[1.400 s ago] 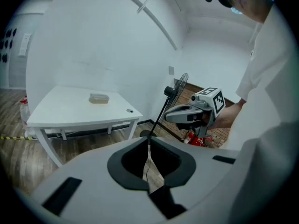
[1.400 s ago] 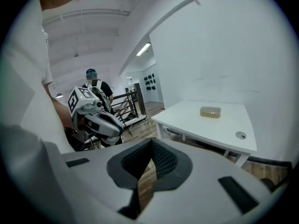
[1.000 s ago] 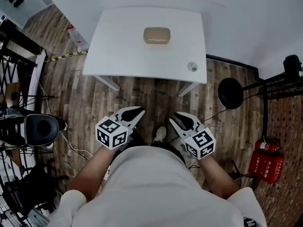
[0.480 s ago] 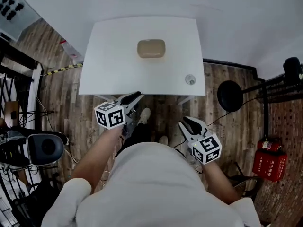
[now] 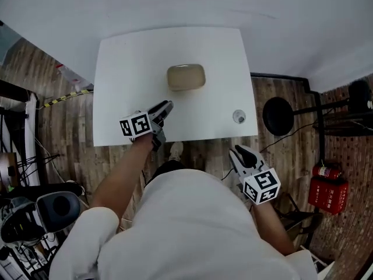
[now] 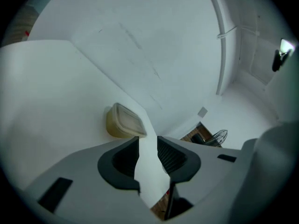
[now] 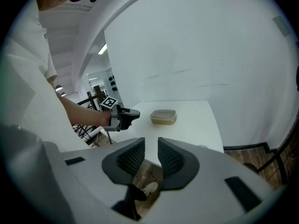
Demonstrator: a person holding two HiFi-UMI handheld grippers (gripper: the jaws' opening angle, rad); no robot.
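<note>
A shallow beige lidded container (image 5: 186, 77) lies near the middle of a white table (image 5: 125, 63). My left gripper (image 5: 165, 108) reaches over the table's front edge, a short way before the container's left front corner and not touching it. In the left gripper view the container (image 6: 124, 120) sits just past the left gripper (image 6: 148, 143), whose jaws are slightly apart and empty. My right gripper (image 5: 237, 152) hangs off the table's front right corner above the floor. In the right gripper view the right gripper (image 7: 151, 146) is narrowly open and empty, with the container (image 7: 163, 116) and left gripper (image 7: 137, 113) beyond.
A small round grommet (image 5: 239, 116) sits near the table's right front corner. A black fan stand (image 5: 278, 115) and a red fire extinguisher (image 5: 325, 186) stand on the wood floor at right. Cables and a round seat (image 5: 55, 206) lie at left. A white wall backs the table.
The person has stepped up to the table. My left gripper moved forward over the front edge toward the container. The right gripper stayed low off the table. Both jaw gaps look wider.
</note>
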